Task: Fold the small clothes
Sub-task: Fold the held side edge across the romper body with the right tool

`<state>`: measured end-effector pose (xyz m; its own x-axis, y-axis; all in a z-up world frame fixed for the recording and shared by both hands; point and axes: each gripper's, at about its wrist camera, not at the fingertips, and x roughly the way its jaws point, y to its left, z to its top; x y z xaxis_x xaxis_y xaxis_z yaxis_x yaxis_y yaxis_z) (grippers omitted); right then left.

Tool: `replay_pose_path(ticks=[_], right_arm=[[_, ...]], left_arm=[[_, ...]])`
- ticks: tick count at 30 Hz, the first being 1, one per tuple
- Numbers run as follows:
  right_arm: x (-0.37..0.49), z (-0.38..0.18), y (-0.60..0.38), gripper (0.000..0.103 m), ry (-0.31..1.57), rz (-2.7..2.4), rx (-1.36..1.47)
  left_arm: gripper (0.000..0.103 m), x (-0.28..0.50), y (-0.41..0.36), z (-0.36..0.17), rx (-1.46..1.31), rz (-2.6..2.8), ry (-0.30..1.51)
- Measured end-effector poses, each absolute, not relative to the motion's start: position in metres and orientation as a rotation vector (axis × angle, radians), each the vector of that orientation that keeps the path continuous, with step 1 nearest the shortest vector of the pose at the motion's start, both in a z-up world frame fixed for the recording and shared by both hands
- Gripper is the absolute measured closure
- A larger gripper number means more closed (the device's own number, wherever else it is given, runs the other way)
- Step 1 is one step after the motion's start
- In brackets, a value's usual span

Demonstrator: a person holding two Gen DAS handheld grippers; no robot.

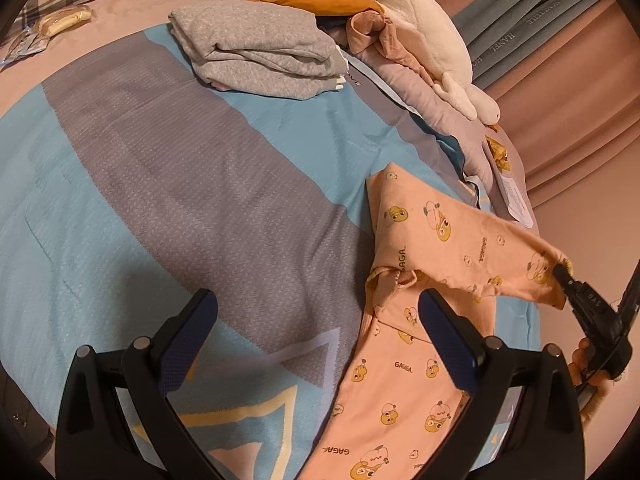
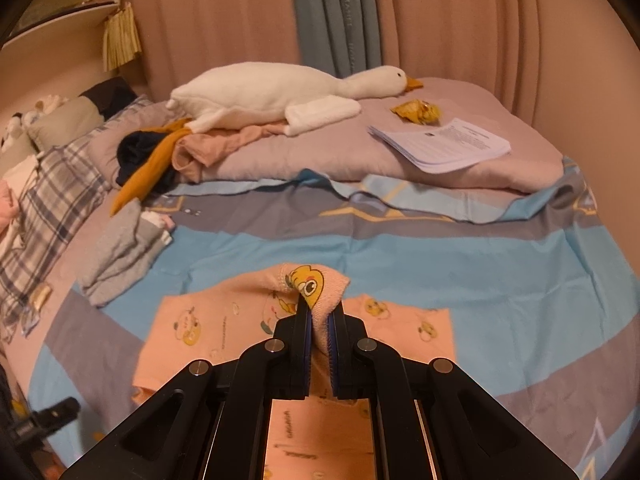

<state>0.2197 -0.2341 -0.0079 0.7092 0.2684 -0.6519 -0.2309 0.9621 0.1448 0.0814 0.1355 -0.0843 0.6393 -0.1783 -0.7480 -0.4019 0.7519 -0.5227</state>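
Observation:
A small peach garment printed with yellow ducks lies on the blue and grey bedspread, at the right of the left wrist view. One corner is lifted off the bed. My right gripper is shut on that corner, with a person's hand behind it. In the right wrist view the cuff bulges out above my right gripper, whose jaws pinch the cloth. My left gripper is open, hanging over the bedspread just left of the garment, nothing between its fingers.
A folded grey garment lies further back on the bedspread. Behind it are a white plush goose, a heap of dark, orange and beige clothes, a stack of papers and a yellow wrapper. Curtains hang beyond the bed.

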Motion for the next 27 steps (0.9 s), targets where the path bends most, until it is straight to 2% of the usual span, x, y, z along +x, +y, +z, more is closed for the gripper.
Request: replay_pose_path(ticks=[27], right_arm=[[0.243, -0.069, -0.288, 0.096, 0.884, 0.181, 0.134]], left_arm=[[0.003, 0.125, 0.097, -0.085, -0.654, 0.086, 0.939]])
